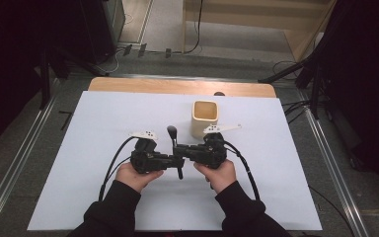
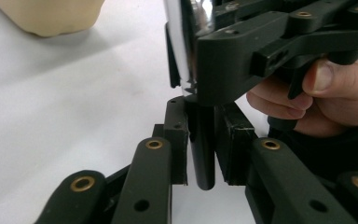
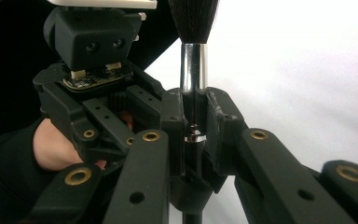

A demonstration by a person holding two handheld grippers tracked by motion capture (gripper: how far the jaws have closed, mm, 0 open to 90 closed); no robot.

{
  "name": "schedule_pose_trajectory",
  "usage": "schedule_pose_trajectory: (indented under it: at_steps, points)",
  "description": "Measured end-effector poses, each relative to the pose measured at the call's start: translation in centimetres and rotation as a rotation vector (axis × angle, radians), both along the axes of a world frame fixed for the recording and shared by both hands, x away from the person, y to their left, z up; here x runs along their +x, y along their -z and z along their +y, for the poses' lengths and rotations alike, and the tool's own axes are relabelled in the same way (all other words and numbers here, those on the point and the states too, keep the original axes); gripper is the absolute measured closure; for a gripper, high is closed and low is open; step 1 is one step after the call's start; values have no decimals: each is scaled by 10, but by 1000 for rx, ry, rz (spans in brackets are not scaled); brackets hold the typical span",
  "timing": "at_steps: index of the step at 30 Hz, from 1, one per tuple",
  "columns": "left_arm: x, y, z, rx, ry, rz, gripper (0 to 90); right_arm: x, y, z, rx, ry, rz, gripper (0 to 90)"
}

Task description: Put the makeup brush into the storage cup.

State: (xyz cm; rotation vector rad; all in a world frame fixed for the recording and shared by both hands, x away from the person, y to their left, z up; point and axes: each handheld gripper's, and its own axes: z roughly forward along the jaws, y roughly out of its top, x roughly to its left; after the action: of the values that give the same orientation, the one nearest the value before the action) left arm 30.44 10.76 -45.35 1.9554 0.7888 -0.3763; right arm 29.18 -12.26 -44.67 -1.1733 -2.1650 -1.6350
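The left gripper [image 1: 170, 159] is clamped on the brush's [image 1: 173, 143] matte black handle, and the right gripper [image 1: 183, 151] pinches it higher up by the chrome ferrule. The slim brush runs front to back between both, bristles towards the cream, square-mouthed cup [image 1: 205, 118] just beyond the right hand.

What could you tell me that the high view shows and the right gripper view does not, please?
High view alone: the cream cup standing upright beyond the grippers, the wooden far edge of the table, and both forearms in dark sleeves.

Right gripper view alone: the brush's shiny metal ferrule seen close, clamped between the right gripper jaws.

Both: the black makeup brush, bristles included, held across both grippers, the left gripper, and the white table cover.
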Motion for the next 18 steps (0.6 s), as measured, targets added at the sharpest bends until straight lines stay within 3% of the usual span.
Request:
schedule_pose_trajectory:
  at_steps: [3, 12, 18]
  points:
    - [2, 0, 2, 10, -8, 5, 794, -2, 0, 0, -11, 7, -24, 793]
    - [2, -5, 3, 30, 8, 29, 801, -4, -1, 0, 3, 5, -23, 777]
    - [5, -8, 10, 23, 22, 48, 801, -5, -6, -6, 28, 6, -89, 545]
